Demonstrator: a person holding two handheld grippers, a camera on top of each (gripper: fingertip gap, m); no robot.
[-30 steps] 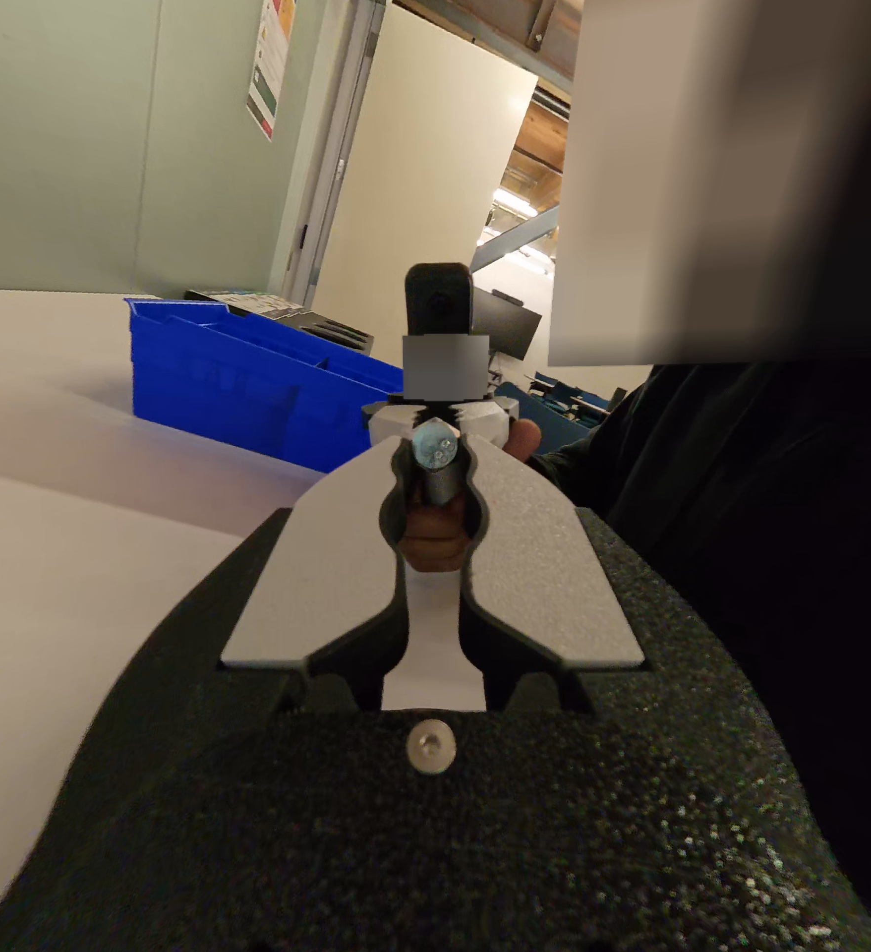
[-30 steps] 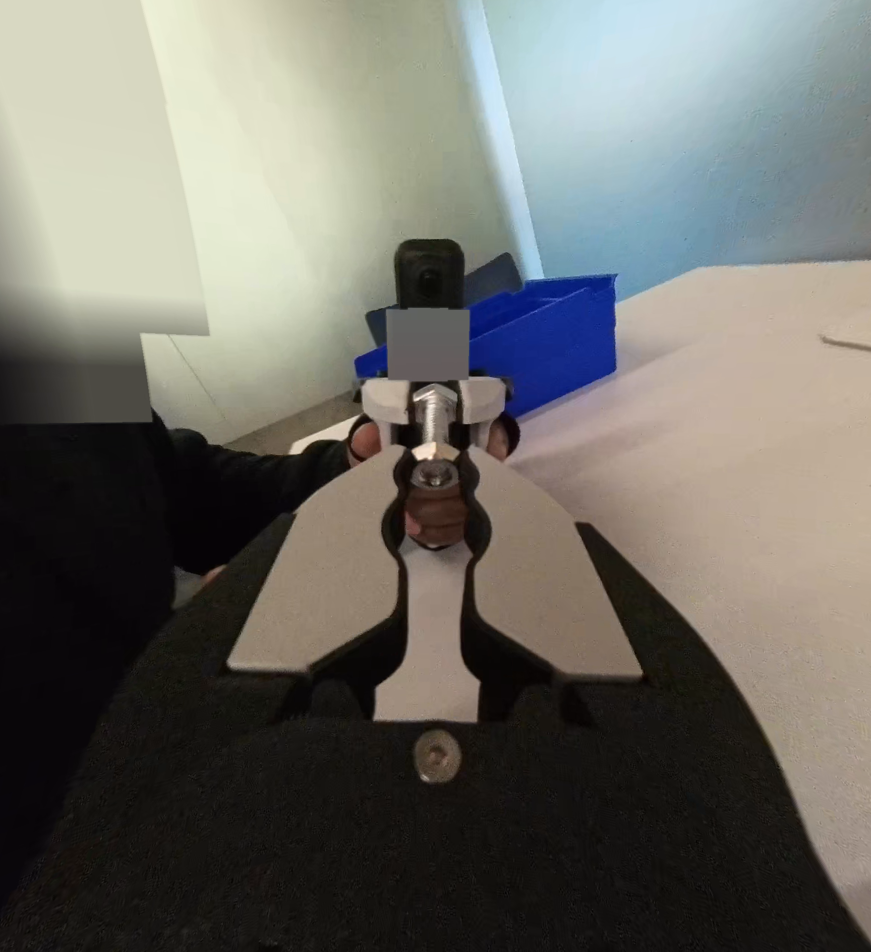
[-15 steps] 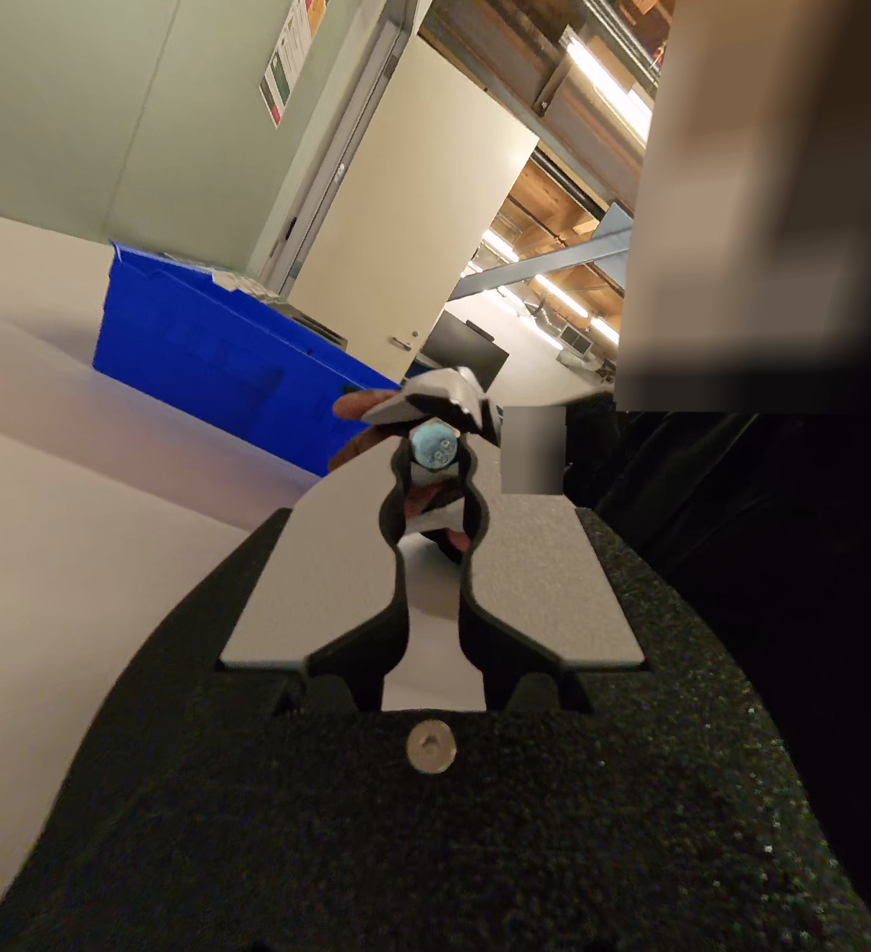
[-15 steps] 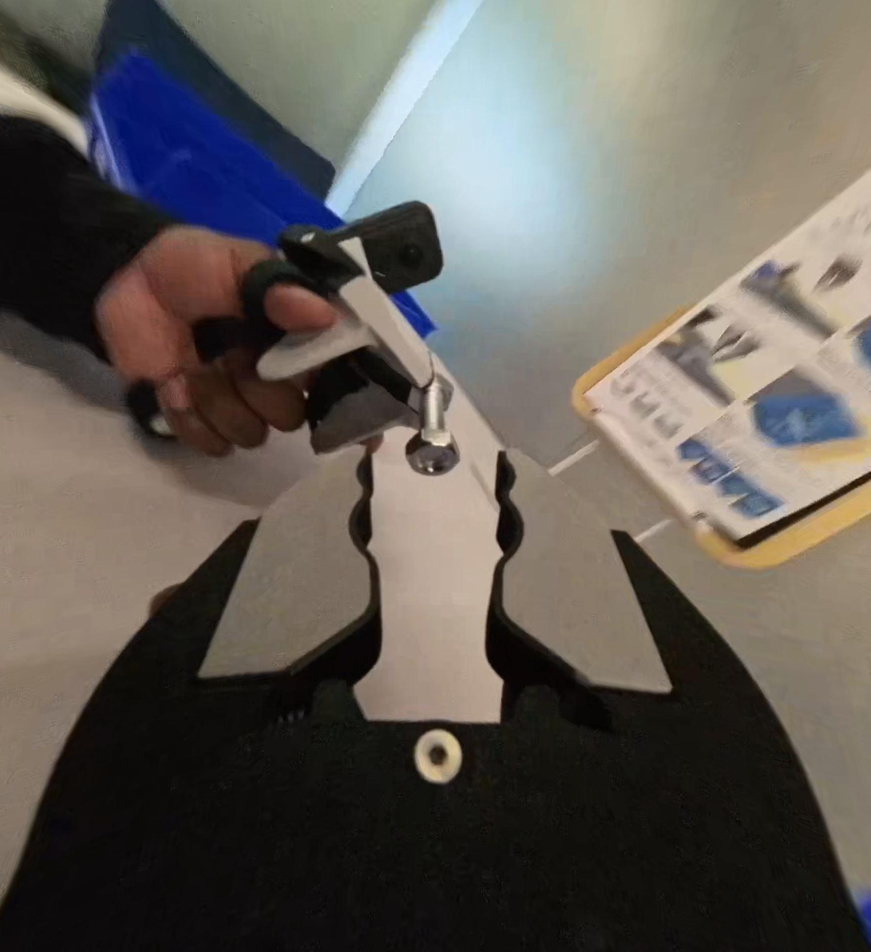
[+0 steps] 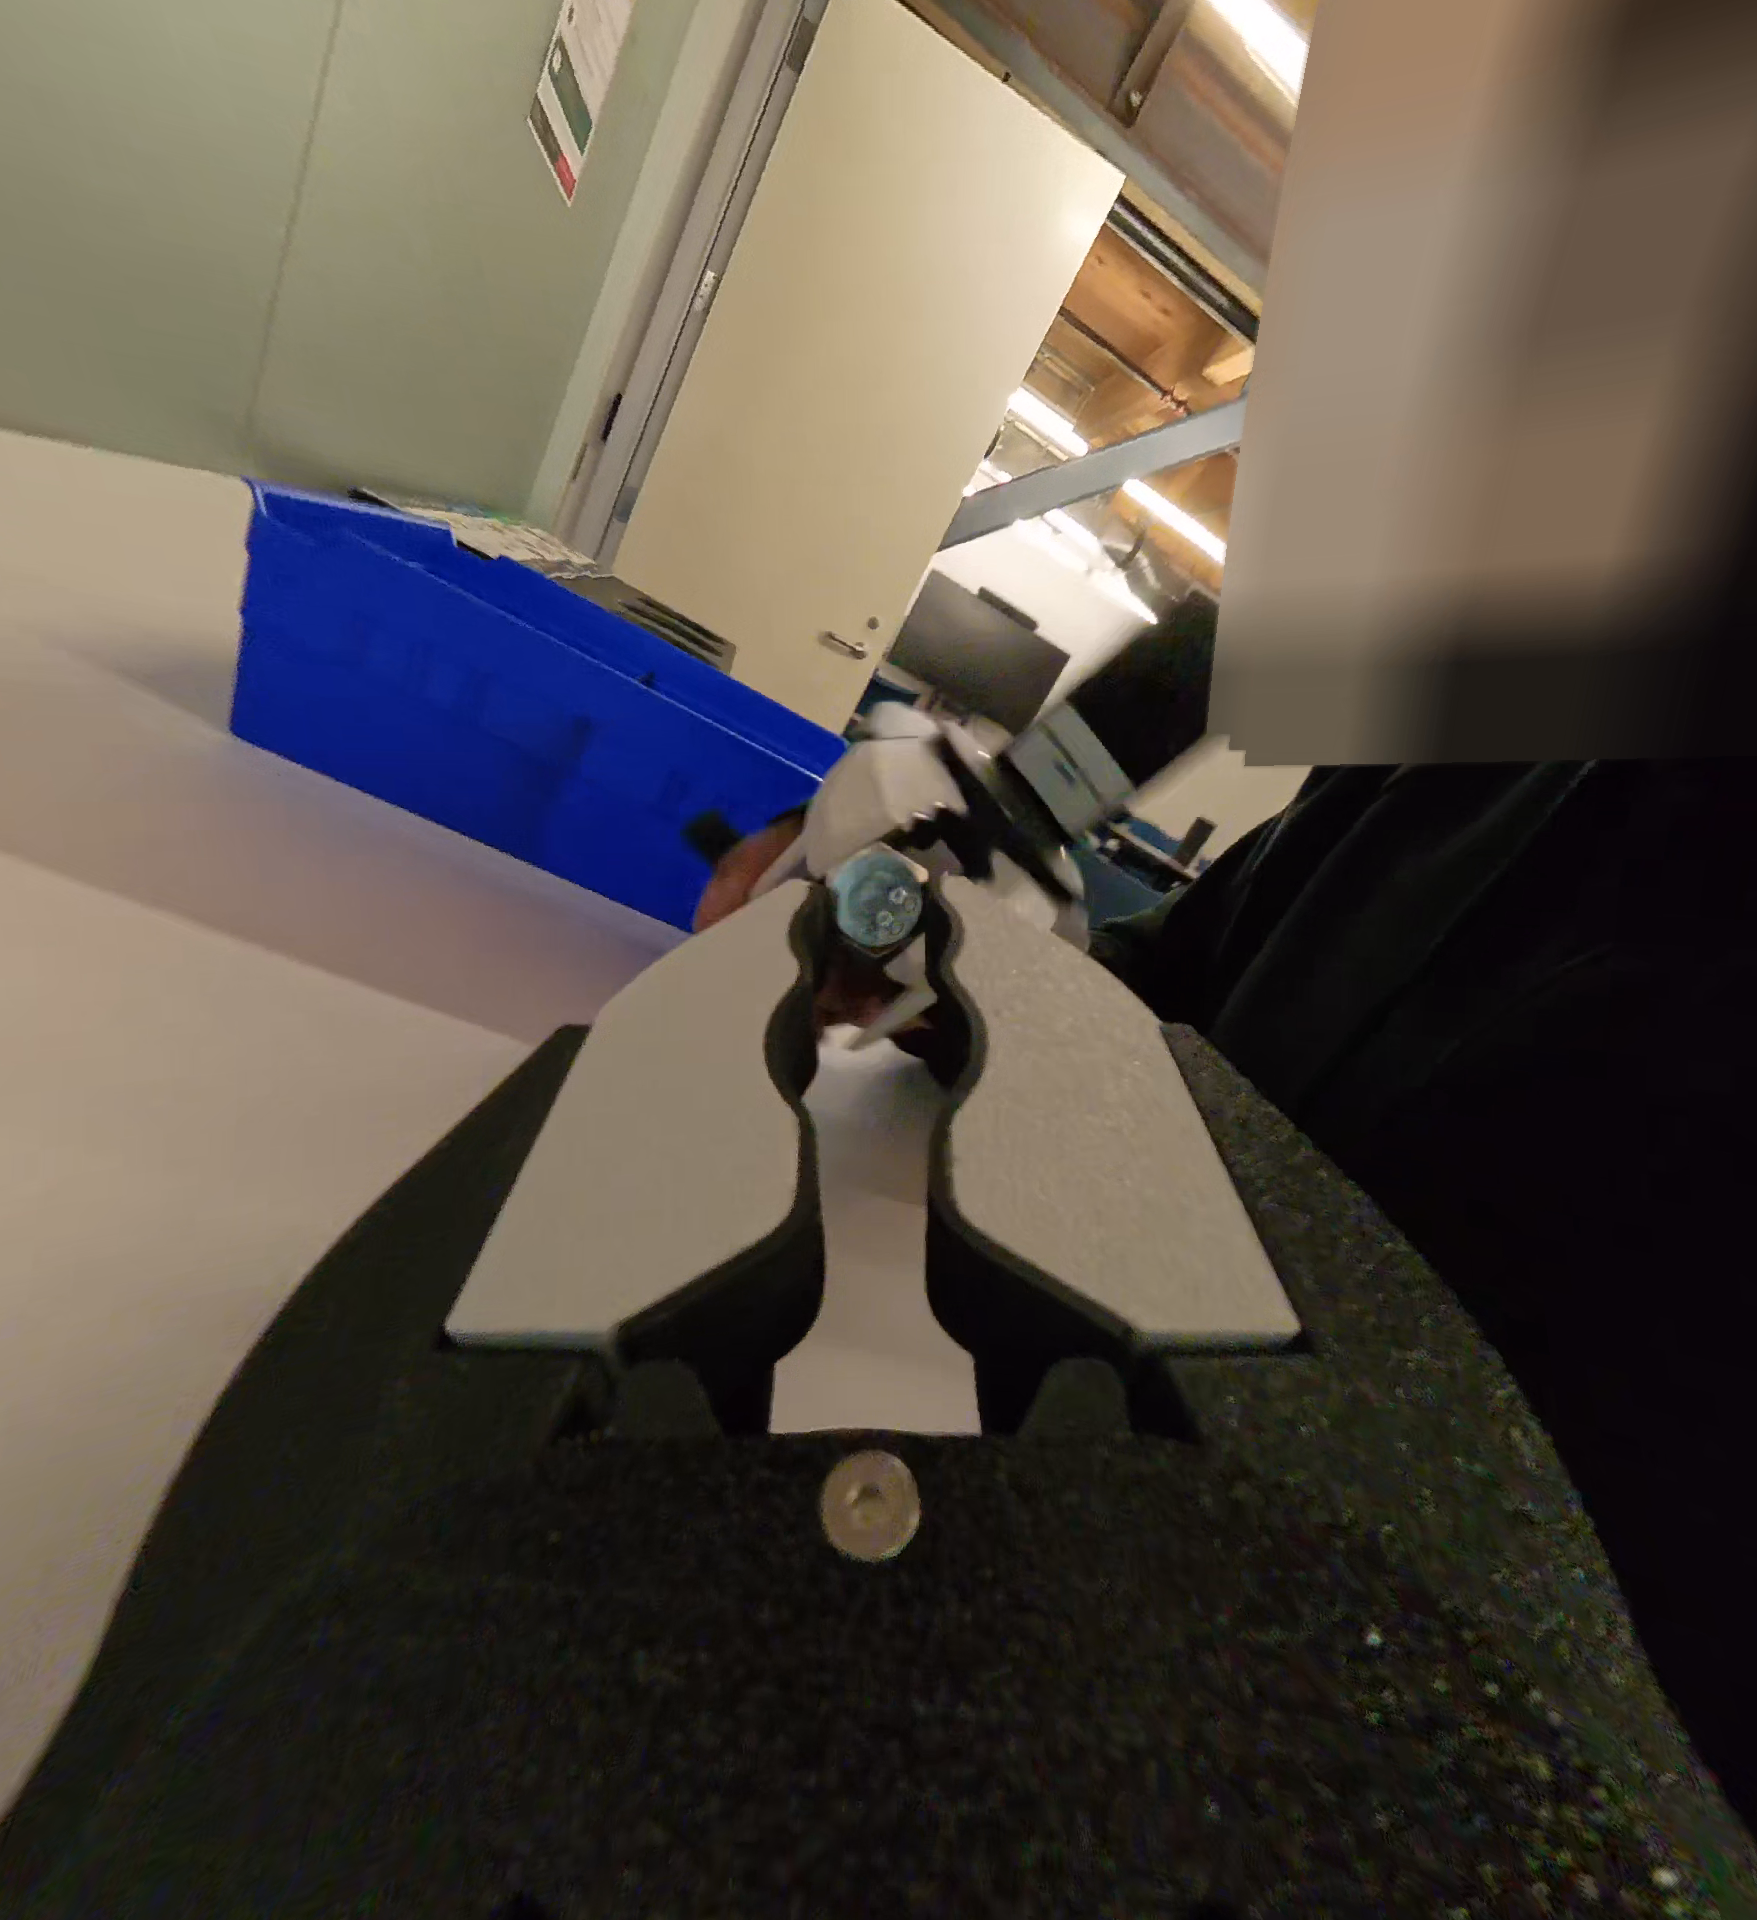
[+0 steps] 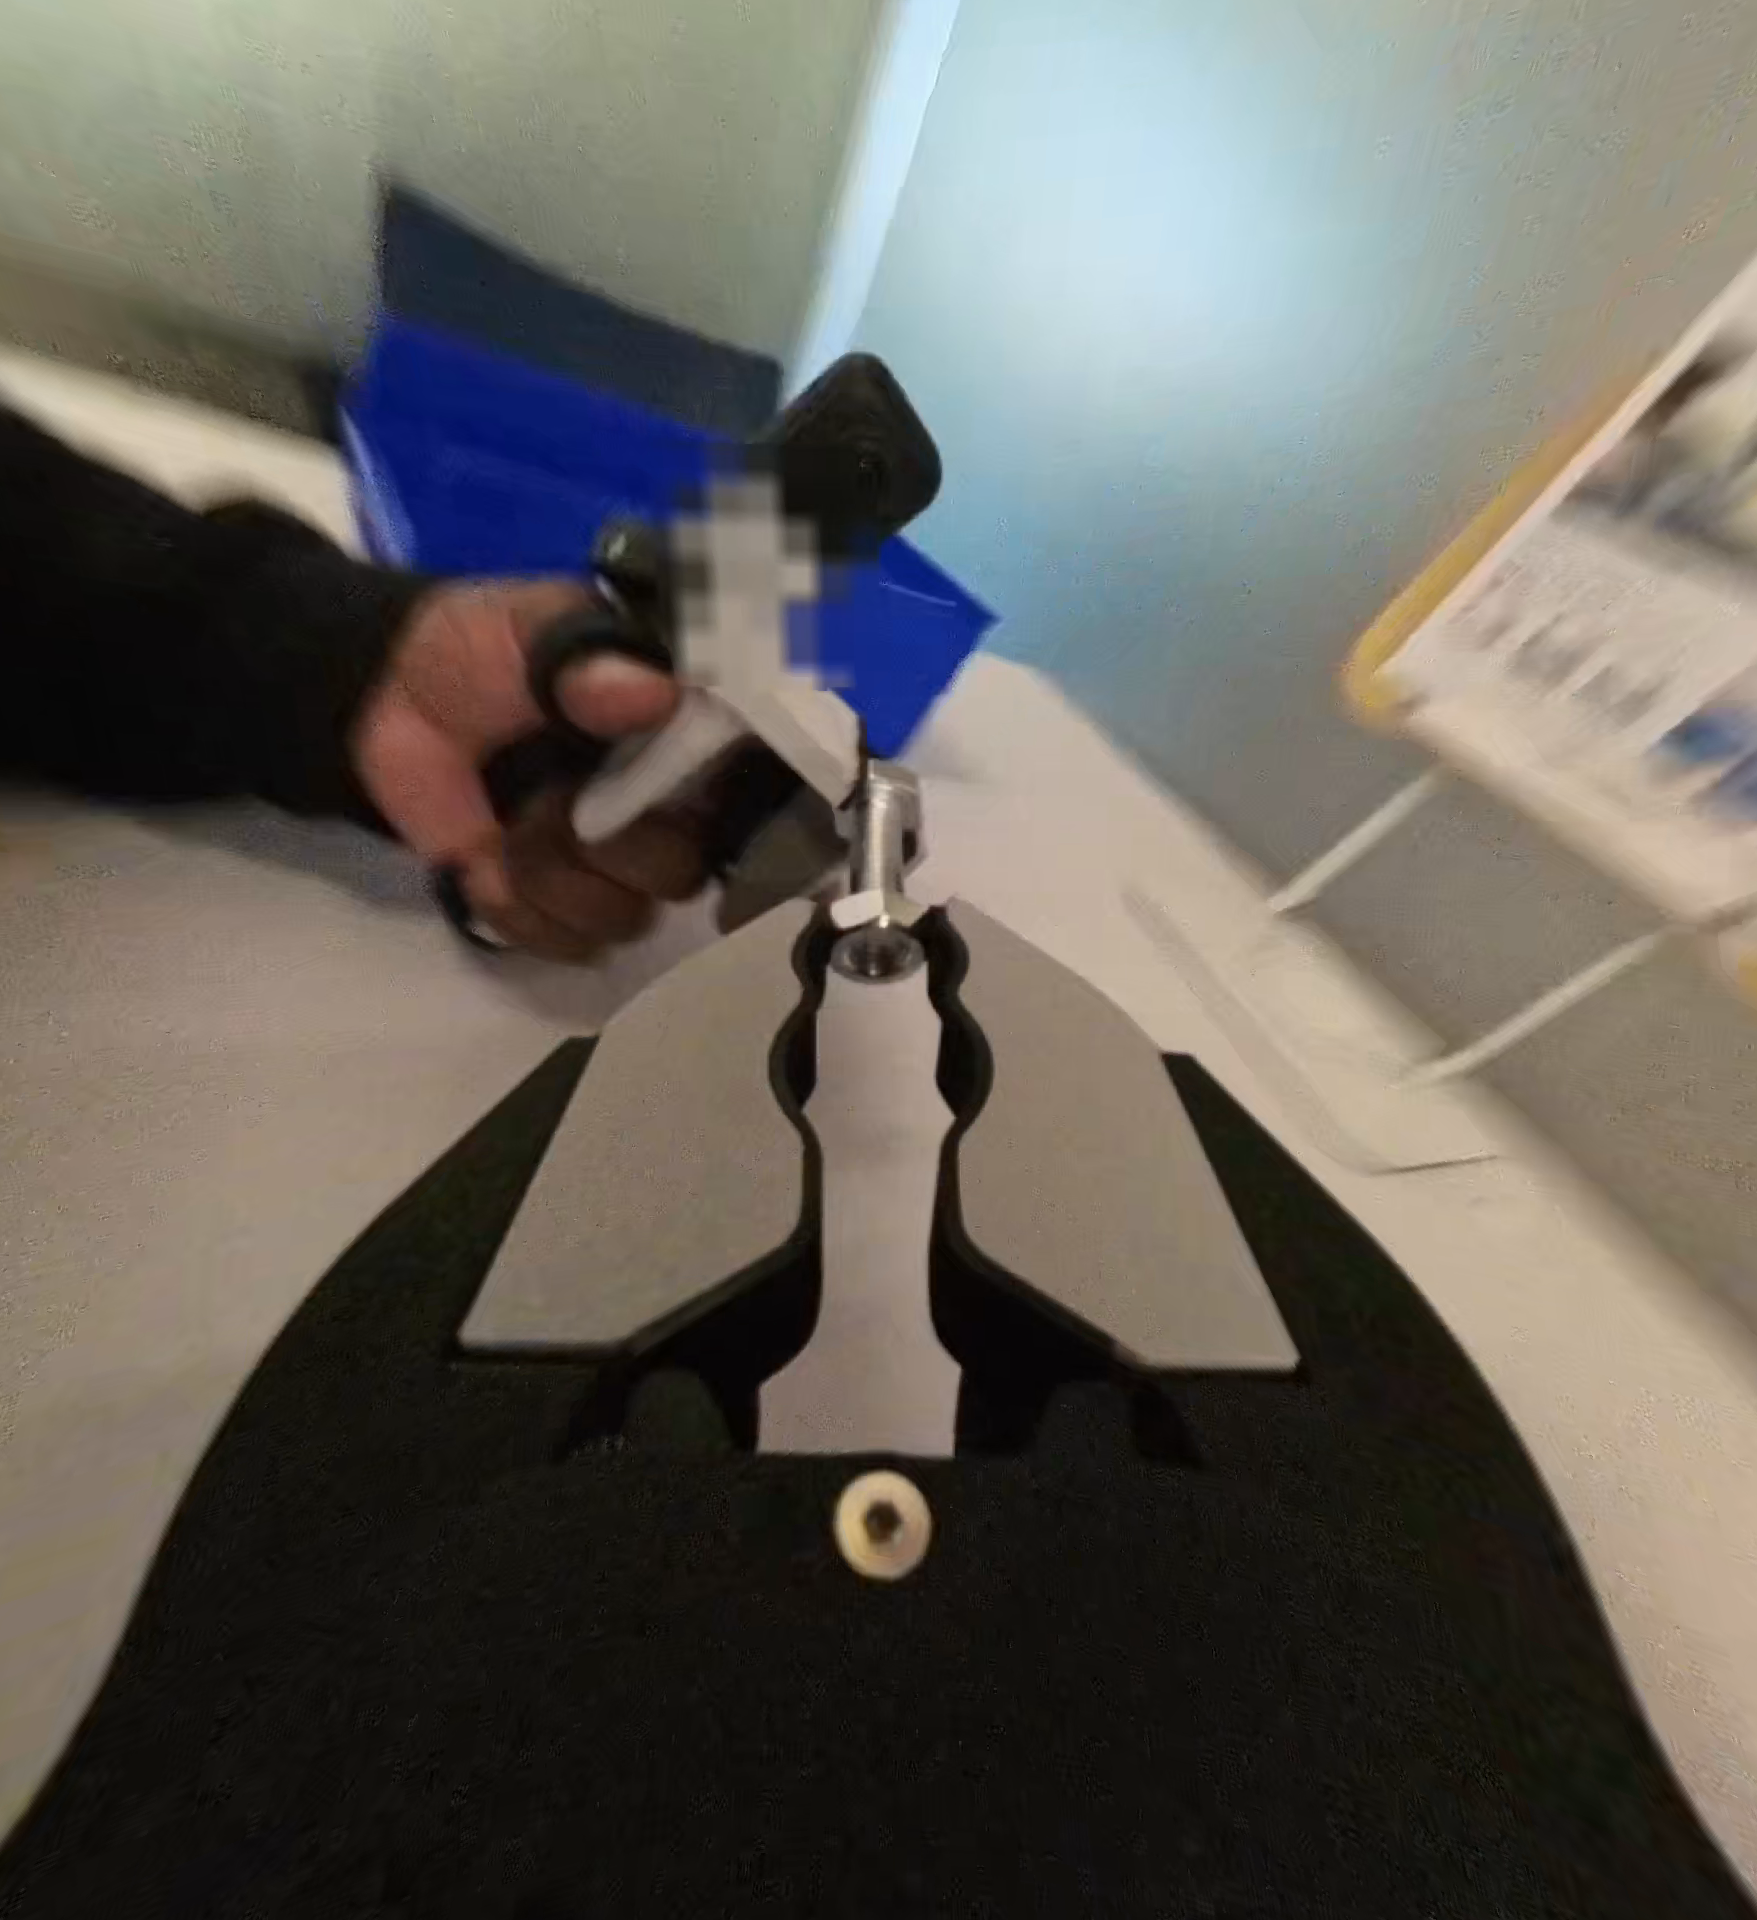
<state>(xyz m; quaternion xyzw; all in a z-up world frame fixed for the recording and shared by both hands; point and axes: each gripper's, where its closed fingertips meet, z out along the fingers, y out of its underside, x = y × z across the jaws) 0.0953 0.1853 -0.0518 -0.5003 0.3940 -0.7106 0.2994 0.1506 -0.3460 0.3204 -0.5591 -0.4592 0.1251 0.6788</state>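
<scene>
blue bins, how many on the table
1: the blue bin sits on the white table by the wall, beyond both grippers; its far end shows in the right wrist view. Others may be out of frame.

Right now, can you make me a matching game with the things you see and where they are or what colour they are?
Things:
1. bolt
2. nut
3. bin
4. printed sheet

Clues:
A. blue, on the table
B. gripped in the left claw, head towards the camera
C. yellow-edged, off to the right
D. gripped in the right claw, on the bolt's end

Pairs: 1-B, 2-D, 3-A, 4-C
</scene>
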